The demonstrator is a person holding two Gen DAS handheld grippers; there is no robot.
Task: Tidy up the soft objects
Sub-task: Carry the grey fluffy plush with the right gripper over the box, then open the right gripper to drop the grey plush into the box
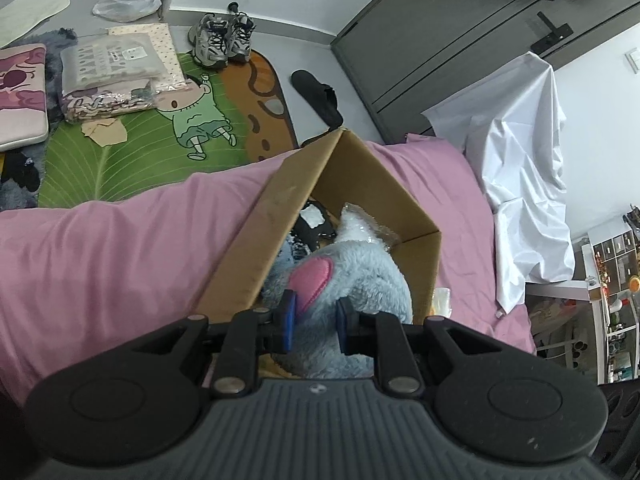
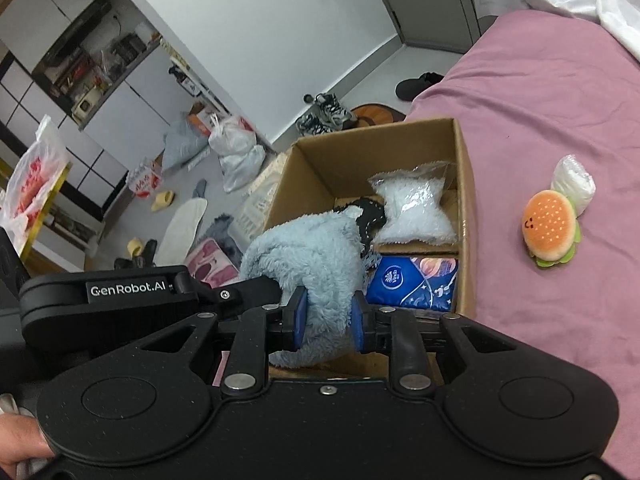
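While both grippers, left gripper [image 1: 316, 322] and right gripper [image 2: 330, 322], pinch one blue plush [image 2: 308, 252], one cardboard box [image 2: 466, 184] sits beneath. One burger toy [image 2: 550, 230] lies at three o'clock.

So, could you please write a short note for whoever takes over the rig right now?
Left claw: shut on the blue plush toy, over the cardboard box.
Right claw: shut on the same toy, at the box's near edge.
In the box already: a white fluffy bag, a blue pack, something black.
Left on the pink bed: burger plush and a white wrapped roll touching it.
Next, probably: lower the toy in, release, then fetch those two.
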